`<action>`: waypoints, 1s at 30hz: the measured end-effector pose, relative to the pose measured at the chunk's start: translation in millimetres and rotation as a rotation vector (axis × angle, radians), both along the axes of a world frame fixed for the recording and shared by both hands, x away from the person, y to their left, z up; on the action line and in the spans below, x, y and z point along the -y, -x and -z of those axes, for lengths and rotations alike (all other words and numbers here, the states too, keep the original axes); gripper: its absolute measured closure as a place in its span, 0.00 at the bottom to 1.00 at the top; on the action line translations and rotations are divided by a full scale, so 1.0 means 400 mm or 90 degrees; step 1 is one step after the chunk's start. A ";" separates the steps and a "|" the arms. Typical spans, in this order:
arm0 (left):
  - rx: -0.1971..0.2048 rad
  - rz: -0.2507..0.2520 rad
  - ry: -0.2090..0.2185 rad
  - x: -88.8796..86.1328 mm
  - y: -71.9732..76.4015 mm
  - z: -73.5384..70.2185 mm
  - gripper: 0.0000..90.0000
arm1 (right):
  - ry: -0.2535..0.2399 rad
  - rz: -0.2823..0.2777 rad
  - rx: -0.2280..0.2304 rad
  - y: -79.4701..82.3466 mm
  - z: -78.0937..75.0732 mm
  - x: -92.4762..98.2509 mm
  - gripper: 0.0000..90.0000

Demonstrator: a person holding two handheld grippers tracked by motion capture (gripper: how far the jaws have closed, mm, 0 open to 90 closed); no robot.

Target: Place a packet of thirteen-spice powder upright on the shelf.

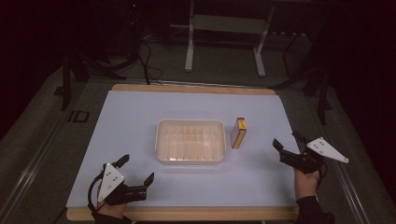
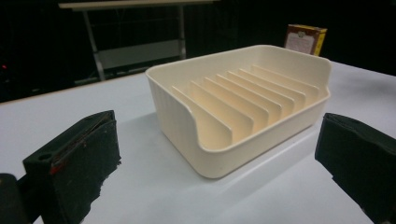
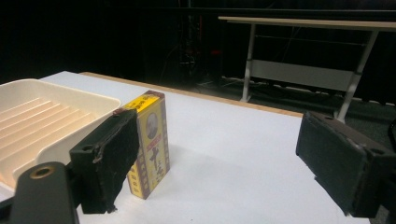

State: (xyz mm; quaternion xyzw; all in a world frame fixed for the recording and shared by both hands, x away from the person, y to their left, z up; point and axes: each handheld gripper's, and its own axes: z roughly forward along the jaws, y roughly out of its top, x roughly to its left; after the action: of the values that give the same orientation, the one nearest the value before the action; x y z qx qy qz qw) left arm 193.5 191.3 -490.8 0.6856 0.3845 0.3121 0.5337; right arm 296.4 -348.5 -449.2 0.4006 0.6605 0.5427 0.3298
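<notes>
In the high view, a cream ribbed tray sits near the middle of a white table top, and a small yellow box stands upright just beside the tray's right wall, apart from it by a narrow gap. The left gripper lies low over the near left corner of the table, held by a hand at the bottom edge, its jaws spread wide with nothing between them and pointing toward the tray from well short of it. The right gripper is held by the right hand near the right edge of the table, jaws likewise parted and empty, aimed toward the yellow box but not touching it. In the left gripper view, the two black jaws rise at the lower corners, far apart, with bare table between them; the cream ribbed tray lies ahead, its low open side and upright dividers facing the camera, and the yellow box shows behind its far right corner. In the right gripper view, the jaws stand wide apart and hold nothing; the yellow box stands upright just behind the left jaw, with the tray's corner just beside it on the left.
</notes>
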 end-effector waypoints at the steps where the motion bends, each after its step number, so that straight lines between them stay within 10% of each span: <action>1: 0.001 -0.001 0.003 -0.001 0.001 0.000 0.00 | -0.001 0.000 -0.001 0.000 0.000 0.001 0.15; 20: -0.017 0.002 0.004 0.004 0.027 -0.001 0.00 | -0.034 -0.081 -0.054 -0.044 -0.050 0.000 0.15; 30: -0.030 -0.009 0.001 -0.006 0.033 0.000 0.00 | 0.022 -0.100 -0.135 -0.069 -0.072 -0.009 0.15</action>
State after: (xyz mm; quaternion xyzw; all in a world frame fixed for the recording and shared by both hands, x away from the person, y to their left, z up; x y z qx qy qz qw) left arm 180.2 193.5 -491.0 0.6898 0.4018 0.2991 0.5228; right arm 323.8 -344.9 -420.3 0.3971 0.7303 0.5098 0.2215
